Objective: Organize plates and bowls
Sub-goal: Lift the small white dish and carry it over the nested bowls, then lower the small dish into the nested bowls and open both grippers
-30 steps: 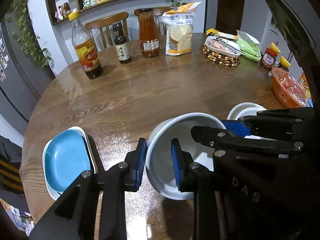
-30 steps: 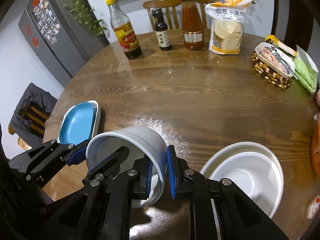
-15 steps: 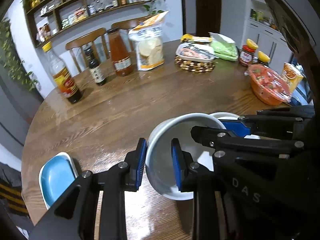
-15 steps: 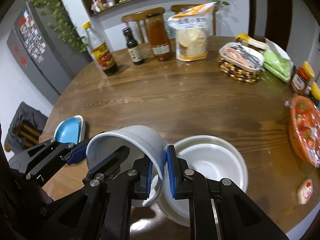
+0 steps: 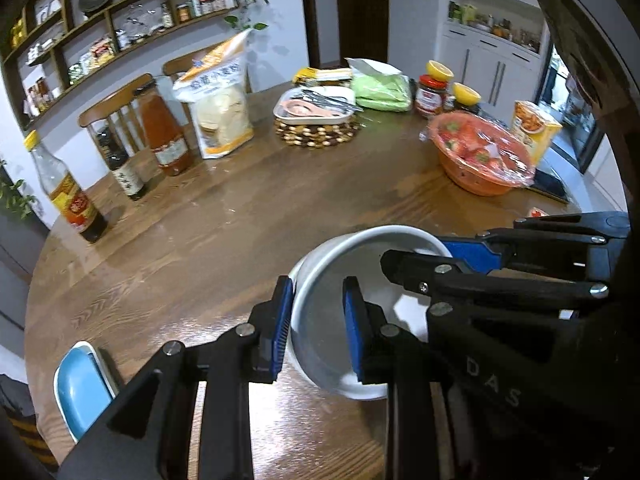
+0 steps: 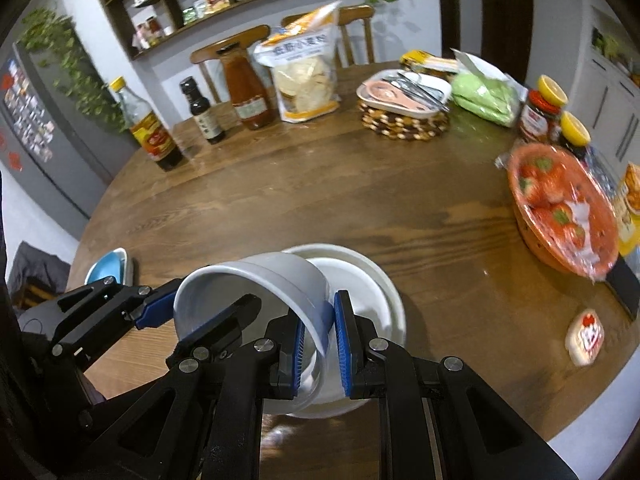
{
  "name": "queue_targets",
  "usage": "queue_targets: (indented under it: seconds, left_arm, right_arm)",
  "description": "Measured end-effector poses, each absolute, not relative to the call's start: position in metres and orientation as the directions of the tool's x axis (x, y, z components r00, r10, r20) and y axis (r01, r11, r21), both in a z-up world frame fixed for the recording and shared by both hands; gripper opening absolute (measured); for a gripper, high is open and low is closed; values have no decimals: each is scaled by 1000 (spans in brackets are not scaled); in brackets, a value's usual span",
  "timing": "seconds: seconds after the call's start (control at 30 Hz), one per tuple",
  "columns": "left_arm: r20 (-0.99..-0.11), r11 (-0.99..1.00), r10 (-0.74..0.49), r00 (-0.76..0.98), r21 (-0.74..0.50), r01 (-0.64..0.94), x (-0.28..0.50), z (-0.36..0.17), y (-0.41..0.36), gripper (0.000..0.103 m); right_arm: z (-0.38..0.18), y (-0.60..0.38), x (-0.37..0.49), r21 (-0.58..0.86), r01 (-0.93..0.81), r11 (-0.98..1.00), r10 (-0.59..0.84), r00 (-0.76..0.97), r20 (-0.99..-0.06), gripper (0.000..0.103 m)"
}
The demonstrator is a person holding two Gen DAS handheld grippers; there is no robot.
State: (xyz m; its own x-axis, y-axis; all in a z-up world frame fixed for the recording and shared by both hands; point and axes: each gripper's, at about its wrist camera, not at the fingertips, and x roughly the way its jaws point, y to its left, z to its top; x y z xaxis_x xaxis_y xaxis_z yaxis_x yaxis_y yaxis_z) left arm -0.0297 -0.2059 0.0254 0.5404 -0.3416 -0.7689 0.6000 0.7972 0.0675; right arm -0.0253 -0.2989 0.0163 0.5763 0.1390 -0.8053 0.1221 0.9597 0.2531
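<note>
Round brown wooden table [image 6: 320,200] crowded along the far edge, bottles at 10 o'clock, orange plastic-wrapped strawberry bowl [image 6: 560,208] at 3. Wide shallow white bowl [image 6: 384,292] resting near the front edge at 6 o'clock. Above it, tilted, a deep pale-grey ceramic bowl [image 6: 276,280] carried by both tools: right gripper [image 6: 320,344] clenched on the rim at the right, left gripper [image 5: 316,328] clamped over the opposite wall, one pad inside, one outside. Blue square plate on a white one [image 5: 80,384] well apart at 8 o'clock.

Possible trouble: glazed rim slipping from pads; uneven lowering knocking rim on rim; off-centre nesting, pushing the shallow bowl toward the table edge.
</note>
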Motion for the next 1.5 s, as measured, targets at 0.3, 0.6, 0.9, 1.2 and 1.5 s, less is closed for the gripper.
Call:
queue_targets:
  seconds: [0.3,0.6,0.9,1.2,1.5]
  left_arm:
    - [-834,772,-345,430,8,635,-19,-4,-222,26]
    - [-894,781,-313,320,-51,623,0,-31,-224,26]
    - [-900,813,-271,341,-25,581,20,-37,-220,24]
    - [-898,859,-242,369,-21,512,47,-37,-200,24]
    - [-894,900,-200,402,-6,436,59,-38,-176,24]
  right_arm:
    - [-17,-311,-17,268,158,950,156,502,-851,18]
    - [-41,-313,4,299,158,941,207,429,-879,18]
    - [-45,-301,33,292,128,948,216,416,-883,18]
    - [-45,-280,62,305,69,950,250,419,-873,18]
    - [-44,-259,81,311,6,950,282,408,-868,18]
